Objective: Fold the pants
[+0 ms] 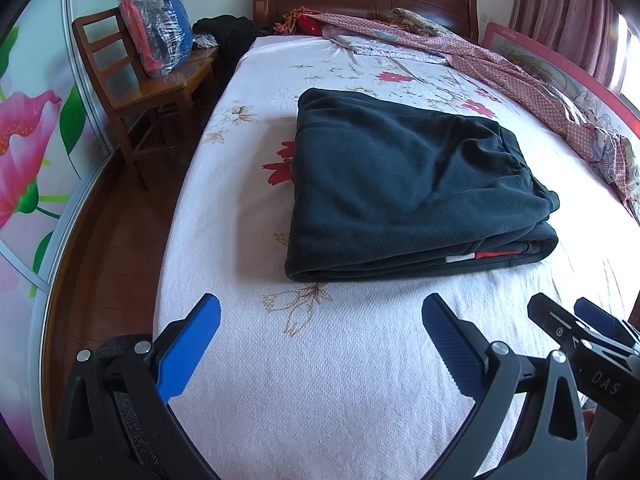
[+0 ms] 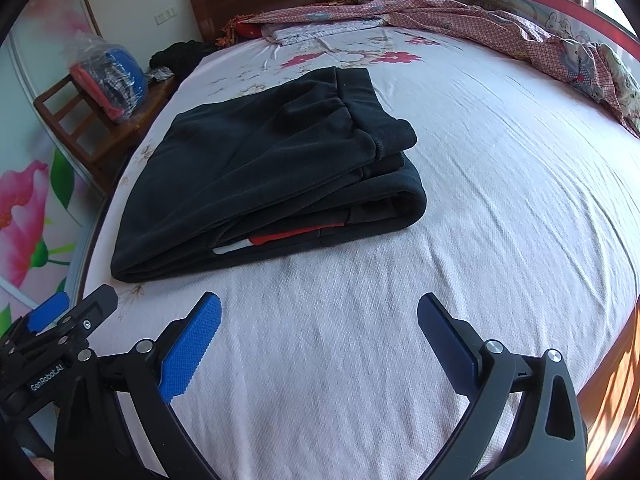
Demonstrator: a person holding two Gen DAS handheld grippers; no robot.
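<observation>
Pants (image 1: 404, 184) folded in dark stack on bed (image 1: 320, 360), red and white tag peeking from front edge. Left gripper (image 1: 320, 344) and right gripper (image 2: 320, 340) both spread wide, empty, near pants. "GenRobot.AI" printed on left gripper body.

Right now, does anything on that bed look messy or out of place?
The dark pants lie folded flat. Only the pink checked blanket looks untidy, bunched along the bed's far side. Both tongs are open and empty.
</observation>
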